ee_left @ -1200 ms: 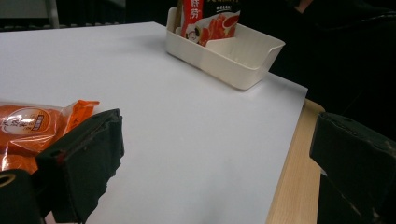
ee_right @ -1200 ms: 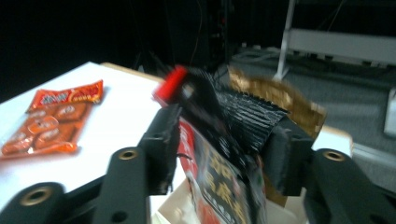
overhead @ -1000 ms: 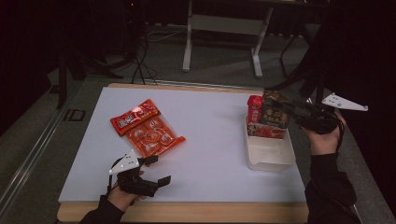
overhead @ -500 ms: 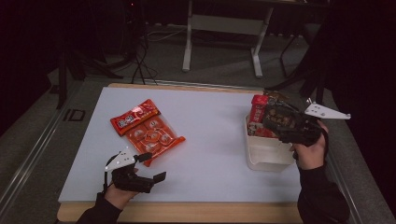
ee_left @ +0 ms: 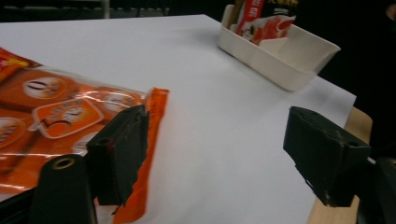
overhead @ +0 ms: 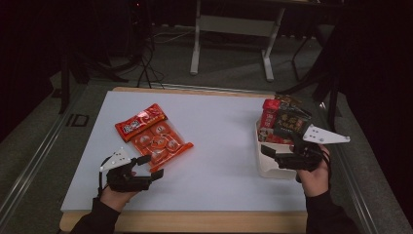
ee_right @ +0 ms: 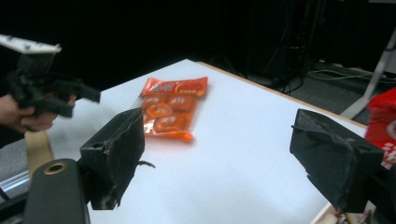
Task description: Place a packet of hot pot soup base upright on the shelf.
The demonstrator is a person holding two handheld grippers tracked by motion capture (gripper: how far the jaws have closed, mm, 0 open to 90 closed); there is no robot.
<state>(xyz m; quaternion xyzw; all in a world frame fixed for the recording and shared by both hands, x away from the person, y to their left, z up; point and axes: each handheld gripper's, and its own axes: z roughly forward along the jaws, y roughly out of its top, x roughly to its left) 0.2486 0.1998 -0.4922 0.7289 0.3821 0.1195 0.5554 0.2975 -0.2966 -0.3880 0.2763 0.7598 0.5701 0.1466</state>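
Note:
An orange multi-pack of snacks (overhead: 159,145) lies on the white table (overhead: 219,141), with a red snack wrapper (overhead: 140,122) touching its far edge. My left gripper (overhead: 148,167) is open at the pack's near corner. In the left gripper view its jaws stand wide apart, the left jaw just over the orange pack's (ee_left: 60,116) edge, and my left gripper (ee_left: 219,158) holds nothing. My right gripper (overhead: 269,152) is open over the white bin (overhead: 265,168). In the right gripper view my right gripper (ee_right: 224,158) is empty, facing the orange pack (ee_right: 168,112).
The bin (ee_left: 280,58) at the table's right edge holds a red packet (overhead: 269,114) and a dark packet (overhead: 291,122) standing upright. A table frame (overhead: 231,29) and cables lie on the floor beyond. The wooden front edge (overhead: 195,222) runs below both hands.
My right gripper has pulled back from the packets at the bin's far end, toward the person and slightly left. My left gripper has edged closer to the orange pack.

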